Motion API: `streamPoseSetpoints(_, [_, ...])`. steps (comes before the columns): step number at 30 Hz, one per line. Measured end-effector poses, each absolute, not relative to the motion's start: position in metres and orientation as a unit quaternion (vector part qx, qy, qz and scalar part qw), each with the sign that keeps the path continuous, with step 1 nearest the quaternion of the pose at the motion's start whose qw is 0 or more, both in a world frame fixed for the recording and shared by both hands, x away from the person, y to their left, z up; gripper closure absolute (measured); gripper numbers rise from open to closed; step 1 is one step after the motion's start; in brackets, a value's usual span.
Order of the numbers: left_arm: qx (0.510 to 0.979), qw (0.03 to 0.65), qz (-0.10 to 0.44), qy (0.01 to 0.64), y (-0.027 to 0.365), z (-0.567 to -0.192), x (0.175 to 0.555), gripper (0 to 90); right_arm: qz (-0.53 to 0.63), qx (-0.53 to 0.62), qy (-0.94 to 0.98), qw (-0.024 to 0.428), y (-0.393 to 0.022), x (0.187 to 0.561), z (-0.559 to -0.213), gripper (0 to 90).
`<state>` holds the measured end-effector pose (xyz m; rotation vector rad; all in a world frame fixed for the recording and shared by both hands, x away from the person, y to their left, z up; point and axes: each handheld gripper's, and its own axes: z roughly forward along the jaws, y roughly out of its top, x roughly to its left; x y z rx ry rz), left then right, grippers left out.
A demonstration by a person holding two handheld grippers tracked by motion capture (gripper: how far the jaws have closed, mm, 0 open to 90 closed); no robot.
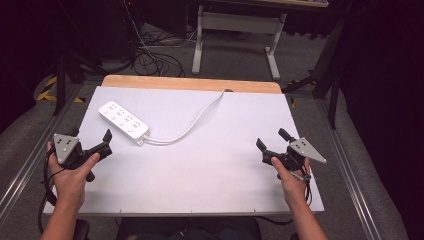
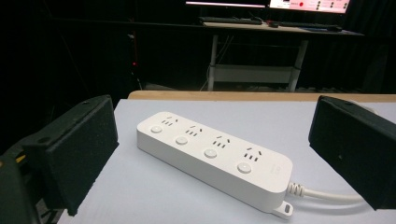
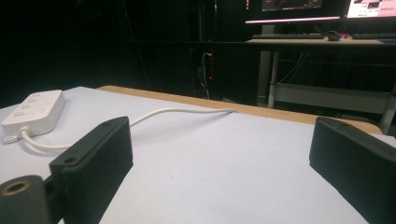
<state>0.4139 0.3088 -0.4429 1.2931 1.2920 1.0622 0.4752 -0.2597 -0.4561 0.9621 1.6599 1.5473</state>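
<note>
Jaws of the left gripper (image 2: 210, 154) stand apart, a white plastic four-socket power strip (image 2: 215, 156) just beyond its fingers; right gripper (image 3: 219, 172) jaws apart, nothing between.

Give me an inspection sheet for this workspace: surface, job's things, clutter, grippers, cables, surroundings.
Surface: white board on a wooden table top, flat and clean.
Job's things: white power strip with four sockets and four buttons, lying flat at the far left, nothing plugged in.
Clutter: nothing seen.
Grippers: left gripper held at the left edge, jaws open, aimed at the strip without touching it; right gripper held at the right edge, jaws open, nothing between them.
Cables: the strip's white cord curves across the board and off the far edge; dark cables on the floor beyond.
Surroundings: white desk frame behind, dark room.
</note>
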Motion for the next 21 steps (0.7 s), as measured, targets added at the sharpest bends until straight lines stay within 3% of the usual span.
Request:
streamPoseSetpoints(7, [0.529, 0.488, 0.442, 0.535, 0.3101, -0.4423, 0.4135, 5.9, 0.593, 0.367, 0.636, 0.331, -0.2592, 0.475, -0.4558, 7.2])
streamPoseSetpoints(11, [0.524, 0.486, 0.447, 0.537, 0.3105, -0.441, 0.4124, 12.8, 0.593, 0.367, 0.638, 0.328, -0.2591, 0.4749, -0.4561, 7.5])
streamPoseSetpoints(16, [0.522, 0.49, 0.447, 0.537, 0.312, -0.4397, 0.4109, 29.1, 0.592, 0.367, 0.638, 0.328, -0.259, 0.4747, -0.4561, 7.6])
streamPoseSetpoints(18, [0.523, 0.492, 0.447, 0.534, 0.3134, -0.4387, 0.4103, 45.0, 0.592, 0.368, 0.637, 0.328, -0.2596, 0.4747, -0.4561, 7.7])
streamPoseSetpoints(21, [0.519, 0.492, 0.451, 0.534, 0.3146, -0.438, 0.4098, 50.3, 0.593, 0.368, 0.638, 0.326, -0.2596, 0.4746, -0.456, 7.6])
